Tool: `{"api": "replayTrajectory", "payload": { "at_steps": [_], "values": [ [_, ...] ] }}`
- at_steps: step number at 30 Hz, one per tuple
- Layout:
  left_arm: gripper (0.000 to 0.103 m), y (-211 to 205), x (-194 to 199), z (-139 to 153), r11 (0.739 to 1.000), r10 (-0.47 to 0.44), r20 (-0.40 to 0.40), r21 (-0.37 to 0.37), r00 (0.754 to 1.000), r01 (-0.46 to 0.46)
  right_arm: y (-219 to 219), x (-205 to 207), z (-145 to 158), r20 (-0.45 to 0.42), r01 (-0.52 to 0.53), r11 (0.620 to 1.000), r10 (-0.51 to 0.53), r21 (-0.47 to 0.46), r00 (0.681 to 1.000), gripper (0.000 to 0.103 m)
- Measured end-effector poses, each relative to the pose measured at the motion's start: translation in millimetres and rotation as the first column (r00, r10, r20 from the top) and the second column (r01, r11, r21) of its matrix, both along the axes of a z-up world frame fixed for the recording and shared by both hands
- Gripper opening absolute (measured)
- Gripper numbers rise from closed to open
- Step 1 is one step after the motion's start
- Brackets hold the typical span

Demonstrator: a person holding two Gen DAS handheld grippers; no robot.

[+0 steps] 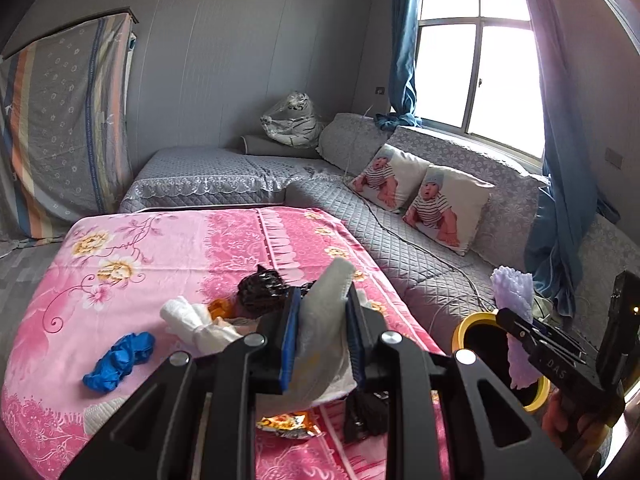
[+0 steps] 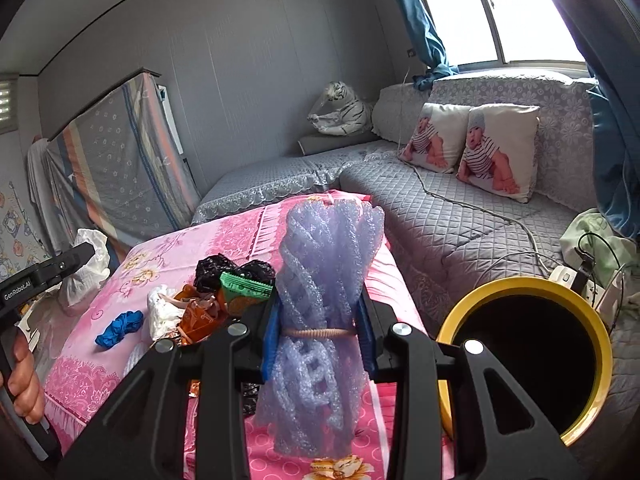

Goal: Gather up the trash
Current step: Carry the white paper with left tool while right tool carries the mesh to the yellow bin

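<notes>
Trash is spread over a pink floral cloth (image 1: 132, 248). At the left lies a crumpled blue glove (image 1: 120, 360), then white tissue (image 1: 192, 320), an orange wrapper (image 2: 200, 316), a green packet (image 2: 244, 288) and black crinkled plastic (image 1: 262, 290). Nearer the camera, a colourful snack wrapper (image 1: 290, 426) lies flat. In the middle, a pale folded sheet (image 1: 328, 332) is clamped between the pads of the left gripper (image 1: 323, 336), held above the cloth. Further right, a purple foam net (image 2: 320, 320), bound by a rubber band, is gripped by the right gripper (image 2: 320, 336). At the far right, a yellow-rimmed bin (image 2: 592, 320) stands beside the grey sofa (image 2: 460, 208).
</notes>
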State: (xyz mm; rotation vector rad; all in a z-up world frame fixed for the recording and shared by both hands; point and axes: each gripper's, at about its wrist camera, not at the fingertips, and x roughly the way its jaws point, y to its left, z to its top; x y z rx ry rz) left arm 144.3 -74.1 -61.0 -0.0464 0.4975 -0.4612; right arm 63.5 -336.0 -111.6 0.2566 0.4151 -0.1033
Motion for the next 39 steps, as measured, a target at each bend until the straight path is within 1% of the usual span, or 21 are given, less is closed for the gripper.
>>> {"api": "replayTrajectory", "payload": {
  "at_steps": [5, 9, 14, 21, 23, 29, 31, 34, 39],
  "values": [
    [0.021, -46.1, 8.5, 0.4, 0.997, -0.081, -0.007, 0.011, 0.997, 0.081, -27.7, -3.7, -2.5, 0.005, 0.075, 0.997, -0.075, 0.017, 0.997, 0.031],
    [0.021, -79.8, 10.9, -0.7, 0.991, -0.129, 0.007, 0.035, 0.992, 0.129, -50.6, -7.8, -3.6, 0.011, 0.142, 0.990, -0.143, 0.022, 0.990, 0.031],
    [0.021, -118.3, 14.1, -4.2, 0.979, -0.198, 0.006, 0.042, 0.980, 0.198, -81.9, -17.5, -3.5, 0.028, 0.241, 0.970, -0.241, 0.007, 0.970, 0.031],
    [0.021, -170.4, 16.3, -9.8, 0.962, -0.270, 0.017, 0.050, 0.963, 0.269, -126.1, -24.5, -9.8, 0.007, 0.345, 0.939, -0.345, -0.016, 0.939, 0.031],
    [0.021, -182.0, 18.0, -12.4, 0.957, -0.289, 0.011, 0.044, 0.957, 0.288, -137.5, -25.1, -13.5, -0.004, 0.365, 0.931, -0.365, -0.019, 0.931, 0.031],
    [0.021, -220.6, 20.9, -25.5, 0.936, -0.352, -0.016, 0.013, 0.936, 0.352, -166.1, -28.4, -22.7, -0.027, 0.408, 0.913, -0.408, 0.013, 0.913, 0.032],
    [0.021, -233.6, 21.9, -31.5, 0.925, -0.381, -0.030, -0.003, 0.924, 0.381, -173.9, -28.7, -27.1, -0.038, 0.418, 0.908, -0.417, 0.024, 0.908, 0.032],
    [0.021, -253.9, 20.5, -42.1, 0.911, -0.411, -0.047, -0.003, 0.910, 0.411, -184.3, -29.2, -35.5, -0.065, 0.428, 0.902, -0.424, 0.055, 0.903, 0.032],
    [0.021, -278.1, 26.7, -63.1, 0.896, -0.442, -0.113, -0.012, 0.890, 0.444, -196.9, -30.0, -50.8, -0.114, 0.445, 0.891, -0.434, 0.095, 0.894, 0.032]
  ]
}}
